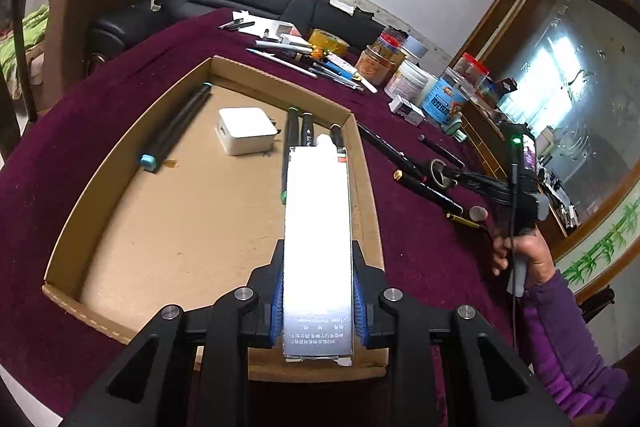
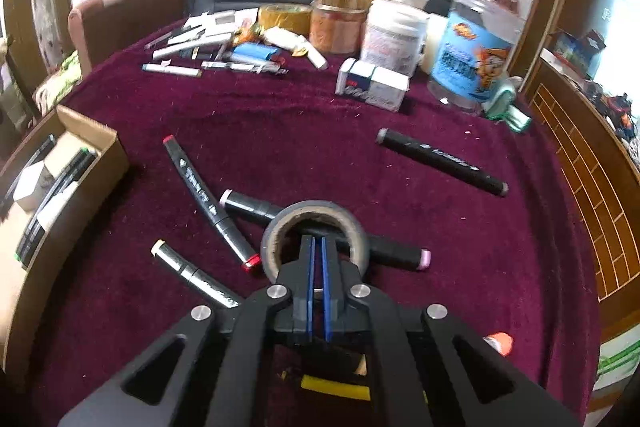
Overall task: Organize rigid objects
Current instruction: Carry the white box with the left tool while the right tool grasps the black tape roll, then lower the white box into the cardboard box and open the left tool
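My left gripper (image 1: pixel 318 267) is shut on a long white box (image 1: pixel 316 211), which hangs lengthwise over the right side of a cardboard tray (image 1: pixel 120 163). In the tray lie black markers (image 1: pixel 294 139), a teal-capped marker (image 1: pixel 176 127) and a white charger (image 1: pixel 246 131). My right gripper (image 2: pixel 318 241) is closed over the near rim of a grey tape roll (image 2: pixel 316 209), its tips reaching into the hole. The roll rests on a pink-capped marker (image 2: pixel 248 205). From the left wrist, the right gripper (image 1: pixel 456 175) and the roll (image 1: pixel 440 173) show right of the tray.
On the maroon cloth lie a red-capped marker (image 2: pixel 200 191), a cream-capped one (image 2: pixel 188 271) and a black one (image 2: pixel 440 161). Behind them are a small white box (image 2: pixel 372 87), several jars (image 2: pixel 476 55) and a pile of pens (image 2: pixel 212 47). A purple sleeve (image 1: pixel 560 339) is at the right.
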